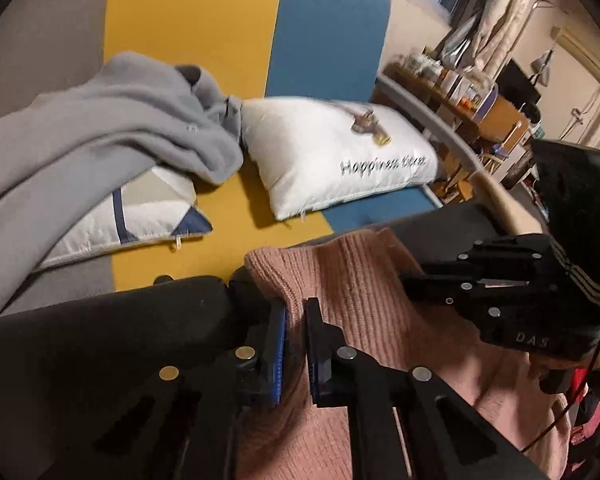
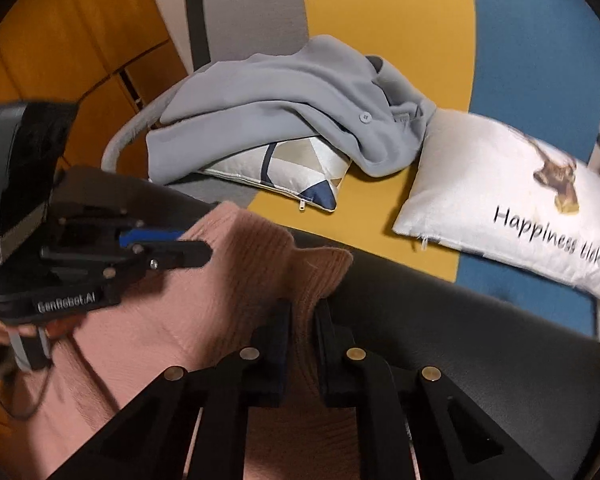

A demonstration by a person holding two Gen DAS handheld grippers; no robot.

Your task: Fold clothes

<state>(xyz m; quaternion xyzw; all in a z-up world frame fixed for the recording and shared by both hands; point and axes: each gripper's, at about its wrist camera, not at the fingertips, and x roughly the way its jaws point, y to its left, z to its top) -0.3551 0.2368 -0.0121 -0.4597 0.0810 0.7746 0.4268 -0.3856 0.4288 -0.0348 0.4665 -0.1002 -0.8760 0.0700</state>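
A pink knit sweater (image 1: 360, 300) lies over a black padded surface (image 1: 100, 320). My left gripper (image 1: 296, 320) is shut on one corner of the sweater, with the knit pinched between its blue pads. To its right, my right gripper (image 1: 408, 280) comes in from the side and grips the sweater's far edge. In the right wrist view, the right gripper (image 2: 302, 316) is shut on a raised fold of the sweater (image 2: 228, 280). The left gripper (image 2: 200, 248) holds the neighbouring corner at the left. A hand shows behind each gripper.
Beyond the black surface (image 2: 460, 320) is a yellow, blue and grey sofa. It holds a crumpled grey garment (image 2: 280, 100) on a patterned cushion (image 2: 292, 172) and a white pillow (image 2: 480, 184) with lettering. A cluttered desk (image 1: 480, 96) stands at the right and a wooden cabinet (image 2: 60, 40) at the left.
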